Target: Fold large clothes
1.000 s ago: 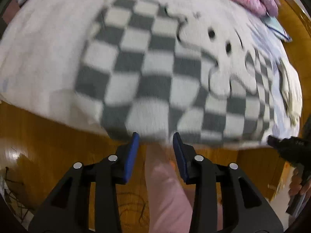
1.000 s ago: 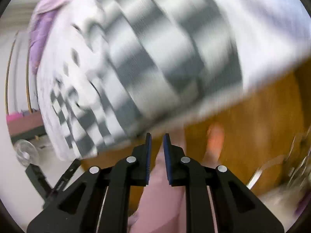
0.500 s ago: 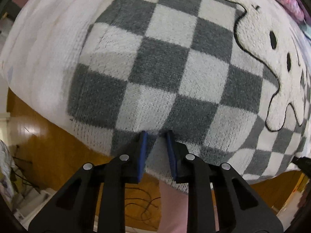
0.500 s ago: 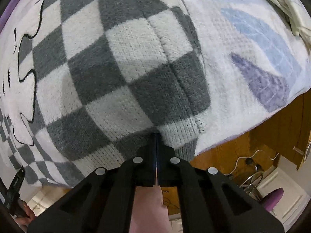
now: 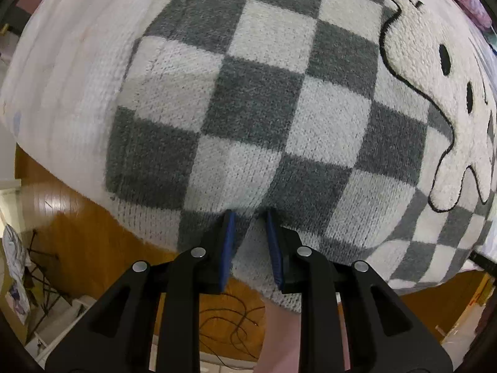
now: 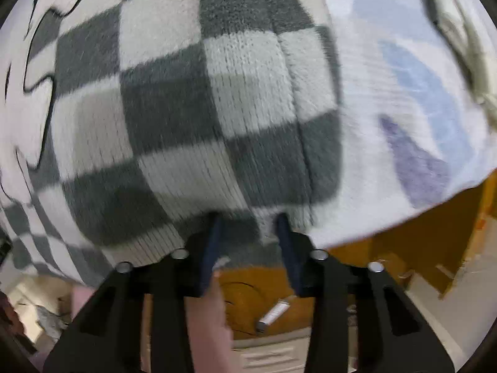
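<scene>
Both grippers have dropped onto the sweater [image 5: 248, 108], which lies flat on the bed [image 6: 413, 99]; the left gripper [image 5: 250, 233] pinches its hem, while the right gripper [image 6: 248, 233], jaws just reopened, straddles hem ungripped; lifting now would raise one corner only.

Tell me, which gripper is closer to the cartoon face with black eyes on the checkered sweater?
Left. The left gripper sits at the sweater hem with the face well in its view. The right gripper is at the hem near the far side seam, with only the face's outline showing.
</scene>
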